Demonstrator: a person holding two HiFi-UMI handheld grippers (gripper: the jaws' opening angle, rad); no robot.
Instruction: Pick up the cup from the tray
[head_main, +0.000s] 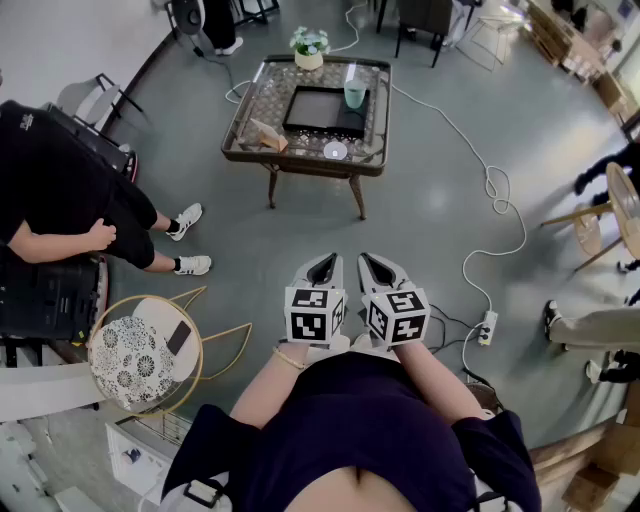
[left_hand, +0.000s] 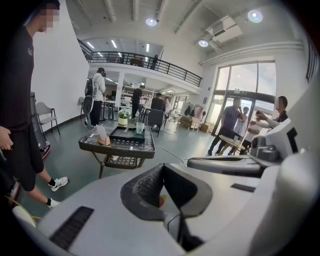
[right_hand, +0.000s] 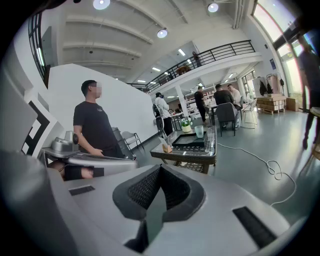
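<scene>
A pale green cup stands upright at the far right edge of a black tray on a glass-topped wicker table, well ahead of me. My left gripper and right gripper are side by side close to my body, far short of the table, both shut with nothing between the jaws. In the left gripper view the cup and tray are small beyond the closed tips. The right gripper view shows the cup and tray past its closed tips.
On the table also stand a potted plant, a small white dish and a card holder. A person in black is at the left. A round gold side table is near left; a cable and power strip lie on the right.
</scene>
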